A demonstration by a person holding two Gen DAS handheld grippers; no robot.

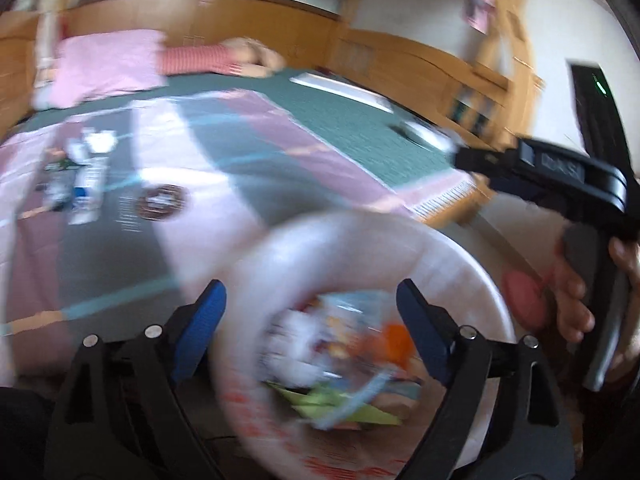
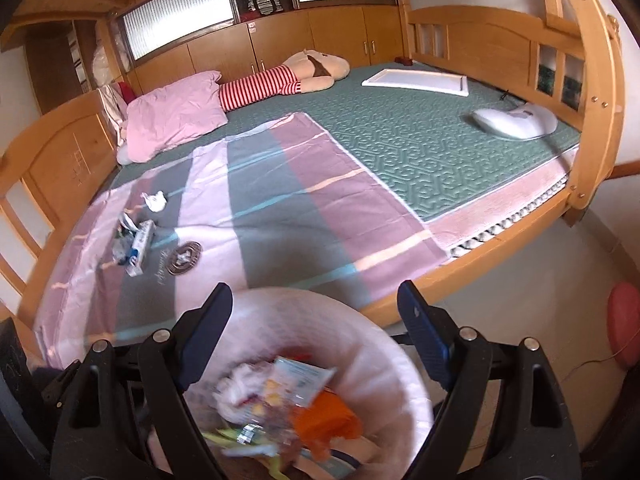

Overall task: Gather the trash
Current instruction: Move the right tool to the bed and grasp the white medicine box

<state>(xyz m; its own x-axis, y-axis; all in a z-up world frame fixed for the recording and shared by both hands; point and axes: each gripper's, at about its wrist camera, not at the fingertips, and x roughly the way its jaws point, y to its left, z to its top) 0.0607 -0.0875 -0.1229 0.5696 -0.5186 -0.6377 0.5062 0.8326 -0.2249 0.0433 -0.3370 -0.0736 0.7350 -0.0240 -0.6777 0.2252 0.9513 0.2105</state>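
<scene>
The bed frame (image 2: pixel 496 46) is smooth varnished wood. The mattress (image 2: pixel 420 152) has a matt quilted weave; the sheet (image 2: pixel 280 208) is soft striped cloth. The bin (image 2: pixel 384 364) holds a thin glossy plastic liner and crinkled wrappers (image 2: pixel 296 384).

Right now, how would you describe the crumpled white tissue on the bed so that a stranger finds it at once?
Look at the wooden bed and its pink and grey striped sheet. Near the sheet's left edge, on the pillow side, lies a small heap of trash. The tissue is the crumpled white ball apart from the heap, closer to the pillow; its neighbours are flat printed wrappers and a long box.
</scene>
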